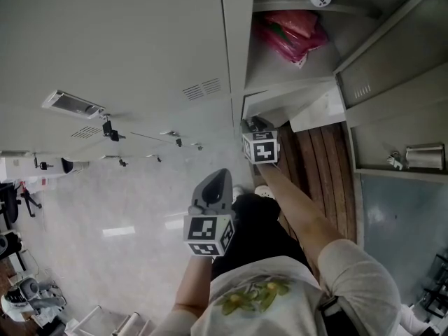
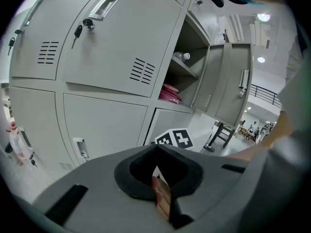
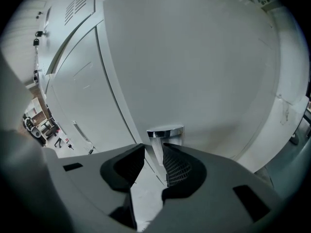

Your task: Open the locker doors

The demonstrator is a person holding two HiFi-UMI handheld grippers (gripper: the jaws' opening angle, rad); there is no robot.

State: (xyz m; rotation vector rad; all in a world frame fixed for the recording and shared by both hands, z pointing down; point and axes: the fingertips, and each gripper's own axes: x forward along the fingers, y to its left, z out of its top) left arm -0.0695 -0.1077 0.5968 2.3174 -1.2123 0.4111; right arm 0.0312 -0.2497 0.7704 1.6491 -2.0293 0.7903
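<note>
- 1 upper locker door (image 2: 228,81) already hangs open; the right gripper (image 3: 154,147) is at the lower door (image 3: 194,72), jaws narrowly apart around its chrome handle (image 3: 165,131).
- The left gripper (image 2: 156,149) waits closed and empty.
- Next, probably: clamp the handle, then pull outward.

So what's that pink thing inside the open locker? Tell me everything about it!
The crumpled pink plastic-looking bag lies on the floor of the open grey metal locker, under its shelf. It looks soft and shiny, with something green showing at one end. Nothing grips it. The left gripper view shows only its edge peeking out.
</note>
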